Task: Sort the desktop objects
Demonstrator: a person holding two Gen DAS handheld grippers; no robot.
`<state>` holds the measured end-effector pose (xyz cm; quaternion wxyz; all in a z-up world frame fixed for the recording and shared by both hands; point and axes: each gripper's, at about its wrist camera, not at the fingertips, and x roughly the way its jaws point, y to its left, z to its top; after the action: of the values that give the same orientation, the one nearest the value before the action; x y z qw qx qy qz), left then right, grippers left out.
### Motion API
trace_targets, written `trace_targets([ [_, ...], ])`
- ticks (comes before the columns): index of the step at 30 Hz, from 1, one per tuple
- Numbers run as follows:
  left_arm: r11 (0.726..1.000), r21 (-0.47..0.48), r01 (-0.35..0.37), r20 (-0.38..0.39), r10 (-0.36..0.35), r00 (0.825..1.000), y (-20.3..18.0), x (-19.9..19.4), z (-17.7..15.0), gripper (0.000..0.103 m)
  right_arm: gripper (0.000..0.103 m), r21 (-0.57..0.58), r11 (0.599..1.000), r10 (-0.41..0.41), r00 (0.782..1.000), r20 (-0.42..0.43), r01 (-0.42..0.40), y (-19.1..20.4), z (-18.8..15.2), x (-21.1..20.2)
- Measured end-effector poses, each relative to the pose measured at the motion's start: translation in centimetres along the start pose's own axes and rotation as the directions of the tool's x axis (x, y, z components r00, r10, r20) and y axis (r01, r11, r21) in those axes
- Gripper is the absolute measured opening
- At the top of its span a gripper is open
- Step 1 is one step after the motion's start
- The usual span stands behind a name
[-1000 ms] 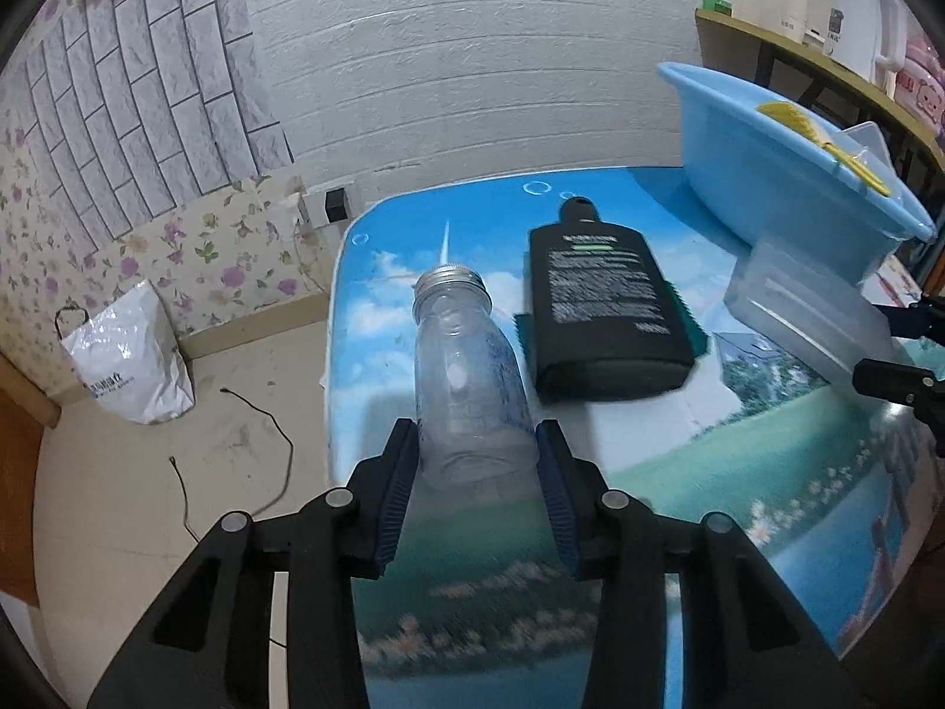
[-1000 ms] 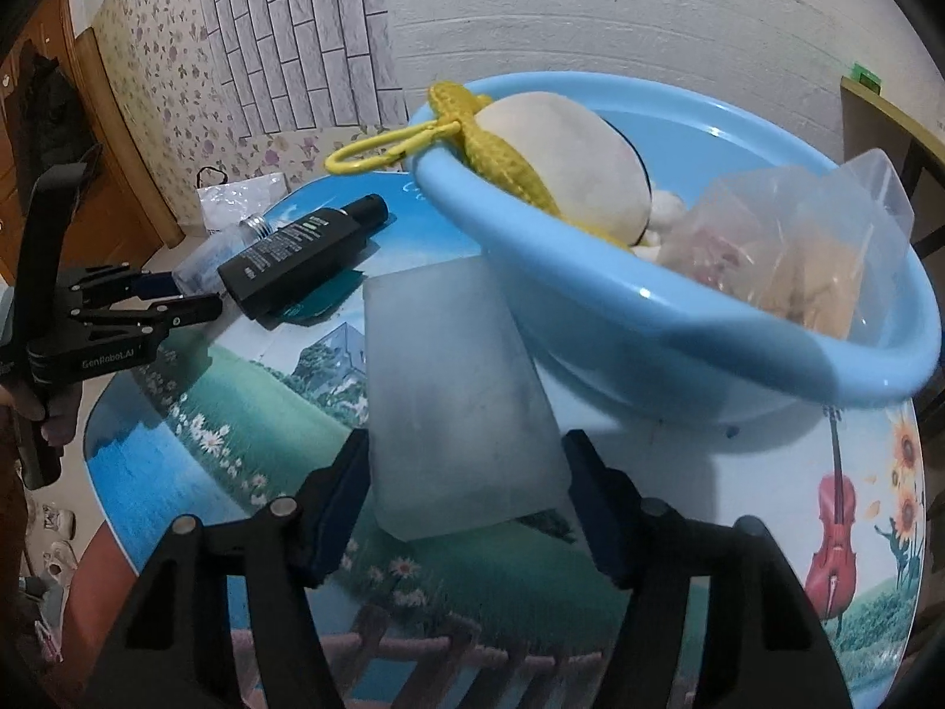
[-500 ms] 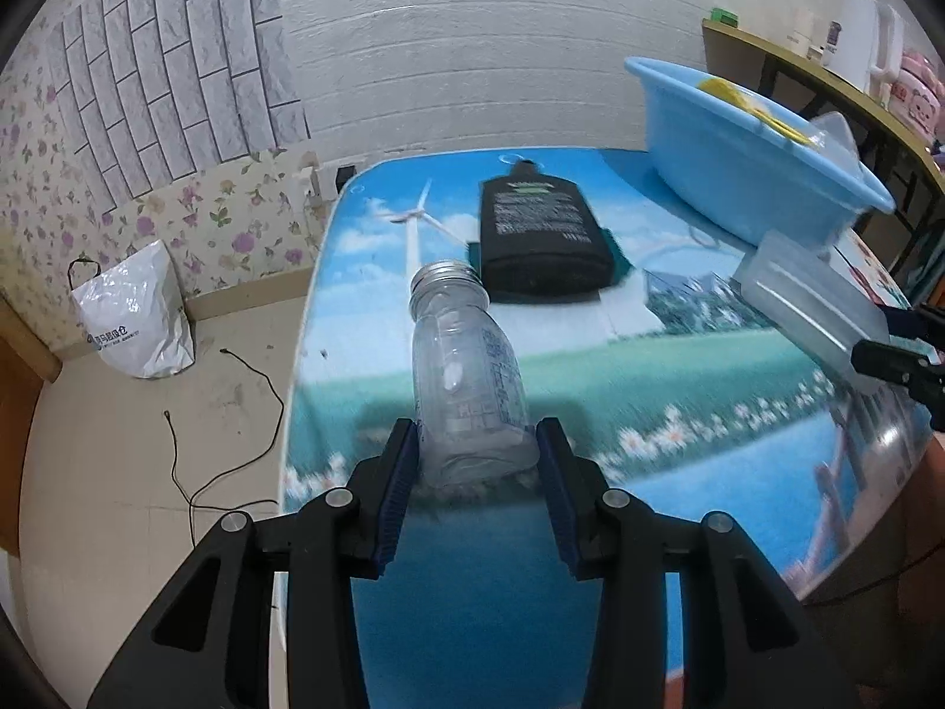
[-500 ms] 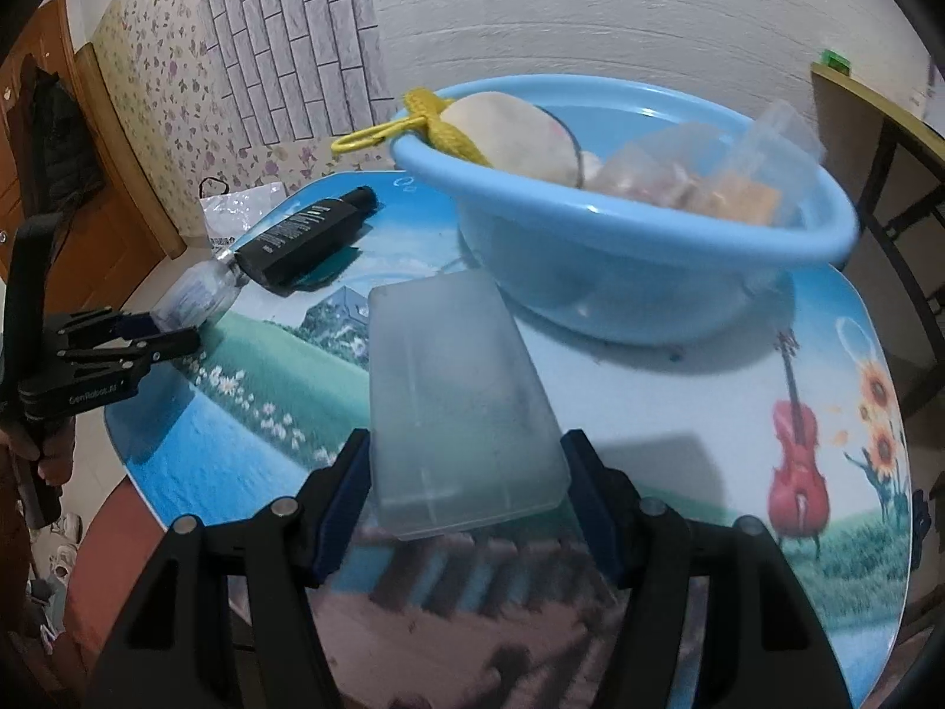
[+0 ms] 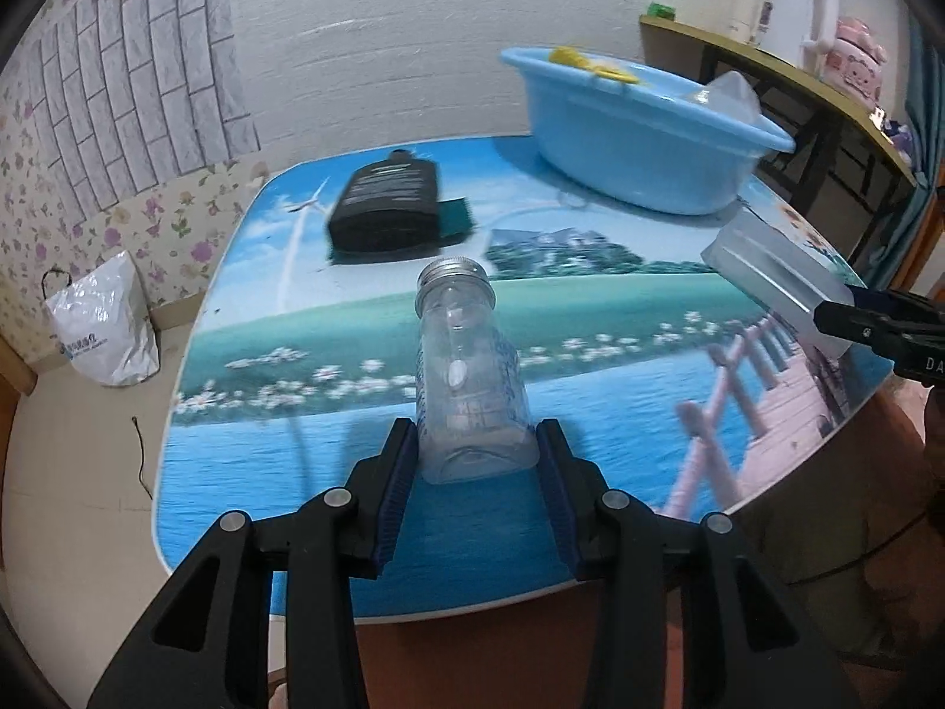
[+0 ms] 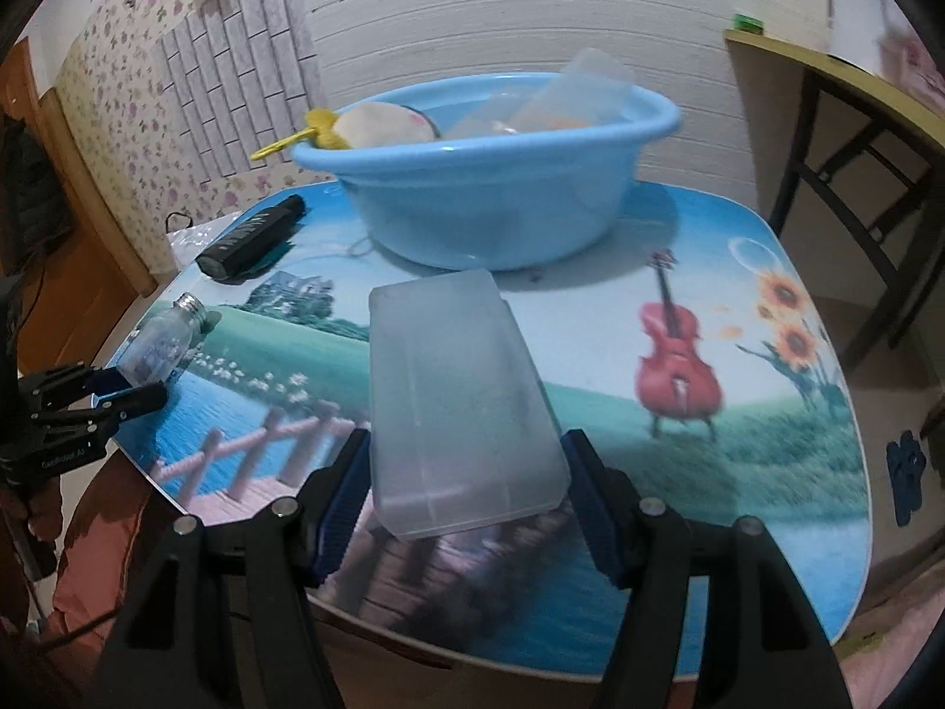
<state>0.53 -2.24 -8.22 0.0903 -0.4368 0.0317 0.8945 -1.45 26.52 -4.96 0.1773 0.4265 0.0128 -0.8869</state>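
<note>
The left gripper (image 5: 477, 461) pinches a clear glass bottle (image 5: 469, 378) with a metal screw cap by its base, holding it above the near edge of the worktop (image 5: 590, 366), neck pointing away. It looks empty but for a small white piece inside, so probably light, yet rigid, smooth and breakable; the hold low on the base leaves the neck free to swing, and a grip nearer mid-body would likely be steadier.

The right gripper (image 6: 466, 496) clamps a frosted translucent plastic box (image 6: 455, 402) across its width near the close end, lifted over the worktop. It seems light and somewhat flexible, so its walls may bow under a hard squeeze.

A blue basin (image 6: 490, 207) with items already in it stands beyond, and a black bottle (image 5: 390, 207) lies flat on the worktop.
</note>
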Motion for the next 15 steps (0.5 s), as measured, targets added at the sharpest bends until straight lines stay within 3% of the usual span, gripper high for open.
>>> trace_targets([
  [8,1.0,-0.006,-0.006,0.026,0.007,1.0,-1.2,0.2,0.0,0.047,0.064,0.0,1.0,-0.003,1.0,0.011,0.003,-1.0,-0.6,-0.8],
  [10,1.0,-0.01,-0.006,0.034,0.006,0.999,-1.3,0.3,0.1,0.053,0.064,-0.013,1.0,0.007,1.0,0.002,-0.007,-0.6,-0.7,-0.4],
  [12,1.0,-0.012,-0.009,0.041,0.01,0.999,-1.5,0.4,0.1,0.063,0.074,-0.031,0.999,0.006,1.0,0.003,-0.006,-0.2,-0.7,-0.2],
  [15,1.0,-0.017,-0.01,0.051,0.011,0.999,-1.5,0.6,0.0,0.073,0.077,-0.065,0.998,0.011,1.0,0.009,-0.011,0.5,-0.7,0.0],
])
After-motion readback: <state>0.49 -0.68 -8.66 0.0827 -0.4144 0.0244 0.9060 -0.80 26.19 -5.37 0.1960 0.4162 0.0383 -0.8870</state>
